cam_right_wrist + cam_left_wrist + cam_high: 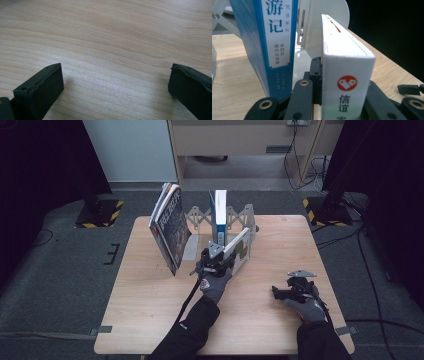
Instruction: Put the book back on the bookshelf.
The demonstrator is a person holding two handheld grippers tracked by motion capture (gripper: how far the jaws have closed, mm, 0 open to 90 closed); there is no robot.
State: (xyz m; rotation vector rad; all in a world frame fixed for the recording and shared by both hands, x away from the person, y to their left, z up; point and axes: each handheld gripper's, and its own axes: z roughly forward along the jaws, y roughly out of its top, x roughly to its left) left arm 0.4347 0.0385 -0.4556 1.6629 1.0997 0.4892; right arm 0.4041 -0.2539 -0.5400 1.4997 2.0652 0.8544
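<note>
A white book (240, 249) with a red logo on its spine (347, 82) leans tilted at the metal book rack (239, 216). My left gripper (226, 261) is shut on its spine end, one jaw on each cover (344, 85). Just left of it a blue and white book (220, 212) stands upright in the rack (272, 37). A white end plate (317, 37) rises behind the held book. My right gripper (286, 292) rests low on the table at the right, open, with bare wood between its jaws (115, 85).
A stack of magazines (170, 227) leans against the rack's left end. The wooden table (150, 305) has free room at the front. Dark stands with yellow-black feet (97, 212) and cables lie on the floor beyond.
</note>
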